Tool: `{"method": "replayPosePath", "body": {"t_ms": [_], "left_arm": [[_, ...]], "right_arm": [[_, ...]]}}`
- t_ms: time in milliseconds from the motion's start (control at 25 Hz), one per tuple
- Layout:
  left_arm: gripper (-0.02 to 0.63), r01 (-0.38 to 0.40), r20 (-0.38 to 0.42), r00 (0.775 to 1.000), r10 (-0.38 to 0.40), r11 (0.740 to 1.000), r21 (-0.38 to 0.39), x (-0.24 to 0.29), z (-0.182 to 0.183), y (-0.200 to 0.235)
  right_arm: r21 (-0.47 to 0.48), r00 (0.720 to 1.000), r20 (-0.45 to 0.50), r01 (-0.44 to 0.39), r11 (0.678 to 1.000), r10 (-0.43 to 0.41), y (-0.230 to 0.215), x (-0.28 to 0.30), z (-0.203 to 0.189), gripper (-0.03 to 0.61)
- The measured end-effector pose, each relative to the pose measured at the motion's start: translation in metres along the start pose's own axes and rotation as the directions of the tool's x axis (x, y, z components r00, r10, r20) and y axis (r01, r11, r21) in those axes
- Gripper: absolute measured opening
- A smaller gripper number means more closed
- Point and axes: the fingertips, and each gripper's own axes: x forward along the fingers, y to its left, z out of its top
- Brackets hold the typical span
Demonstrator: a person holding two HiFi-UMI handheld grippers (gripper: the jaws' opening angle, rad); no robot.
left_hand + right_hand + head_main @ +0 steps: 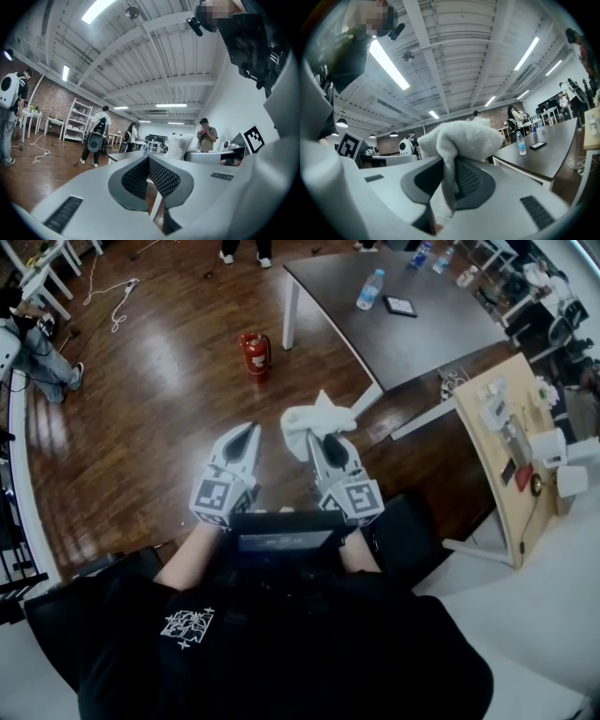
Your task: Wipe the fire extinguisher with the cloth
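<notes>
Right tongs (315,435) clamp cloth (312,416), left tongs (250,427) closed empty; fire extinguisher (256,354) sits well ahead, so approach with grip firm.

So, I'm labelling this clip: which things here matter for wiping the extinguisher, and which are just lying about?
For the job:
fire extinguisher
cloth, clamped in the right hand-held gripper

Lying about:
water bottle and phone on the table
white cable
</notes>
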Motion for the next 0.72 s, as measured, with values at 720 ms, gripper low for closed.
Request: {"method": "replayPosePath", "body": {"t_ms": [720], "left_arm": [[-0.002,-0.001,0.003,1.0,0.001,1.0,-0.005,0.0023,-0.0006,-0.0003]], "right_arm": [[0.002,1.0,0.011,0.019,1.0,-0.019,-0.0043,-0.0009,0.0016,0.08]]}}
